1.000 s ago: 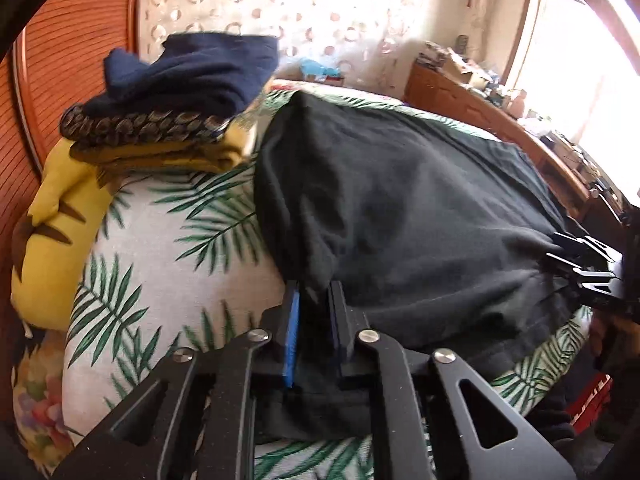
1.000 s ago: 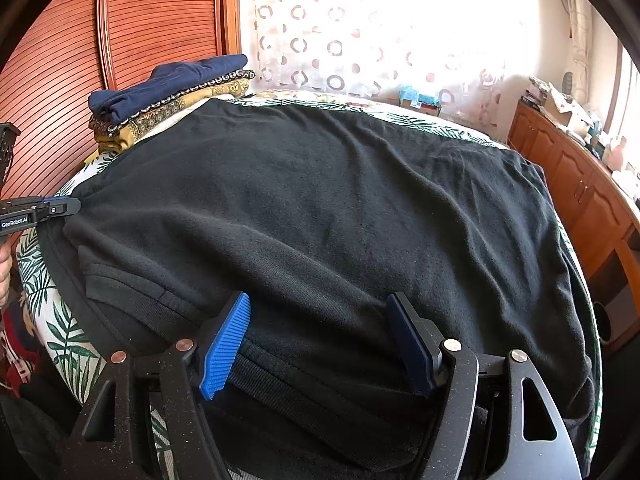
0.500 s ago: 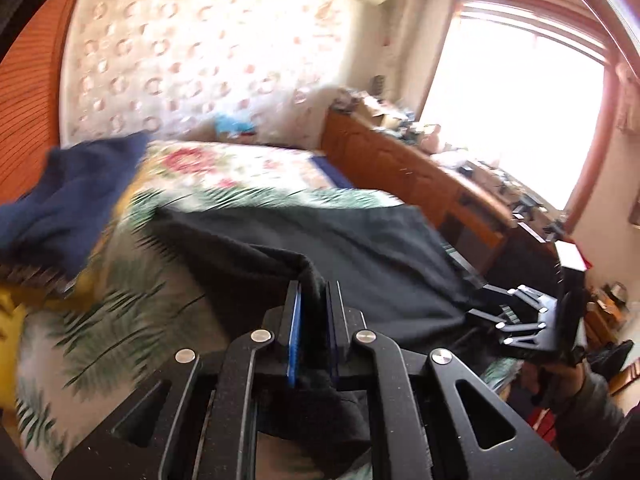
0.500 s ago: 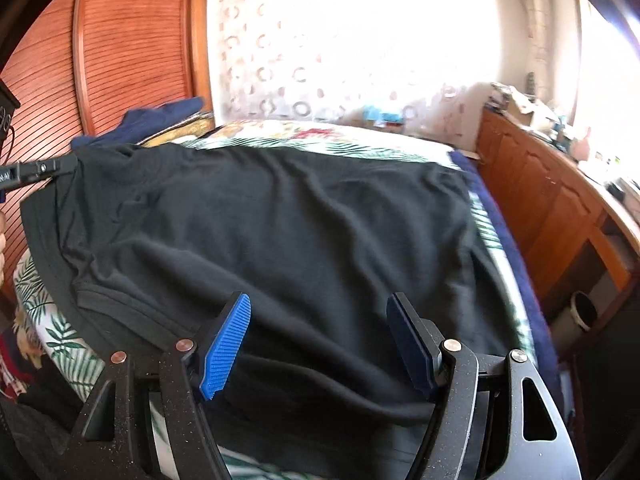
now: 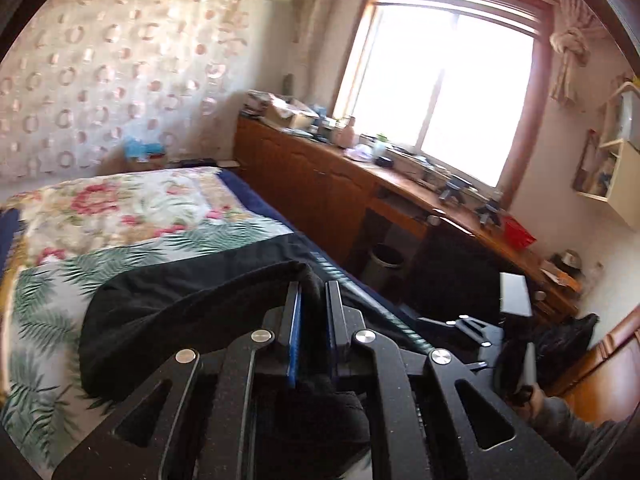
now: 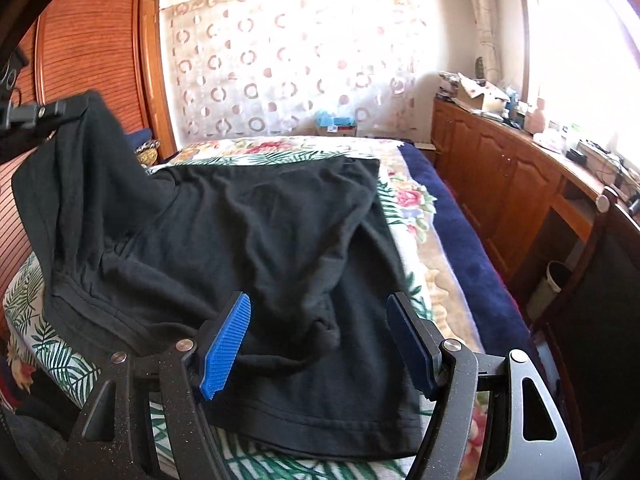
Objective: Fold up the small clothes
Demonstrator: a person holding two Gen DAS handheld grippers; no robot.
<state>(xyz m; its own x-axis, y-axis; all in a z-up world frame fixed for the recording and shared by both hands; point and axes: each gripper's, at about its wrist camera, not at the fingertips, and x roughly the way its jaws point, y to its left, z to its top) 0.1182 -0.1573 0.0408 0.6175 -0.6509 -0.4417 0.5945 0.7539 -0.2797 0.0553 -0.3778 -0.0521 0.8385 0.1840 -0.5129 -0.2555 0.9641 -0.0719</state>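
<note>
A black garment point(image 6: 256, 232) lies spread on the bed, with its left side pulled up off the cover. My left gripper point(image 5: 314, 292) is shut on that raised edge, and black cloth point(image 5: 180, 312) hangs from its jaws. In the right wrist view the left gripper point(image 6: 36, 114) shows at the far left, holding the cloth high. My right gripper point(image 6: 318, 300) stands open low over the garment's near part, and its blue pads do not press on the cloth. In the left wrist view the right gripper point(image 5: 472, 328) is at the lower right, with a hand behind it.
The bed's palm-leaf and floral cover point(image 5: 120, 208) shows beyond the garment. A stack of folded clothes point(image 6: 144, 144) sits by the wooden headboard point(image 6: 92, 60). Along the right runs a long wooden cabinet point(image 6: 500, 168) with clutter on top, and a waste bin point(image 6: 552, 284) stands below it.
My left gripper has lifted the garment's edge and carried it rightward, its view swinging from the clothes stack to the window. The right gripper shifted over the garment, still open.
</note>
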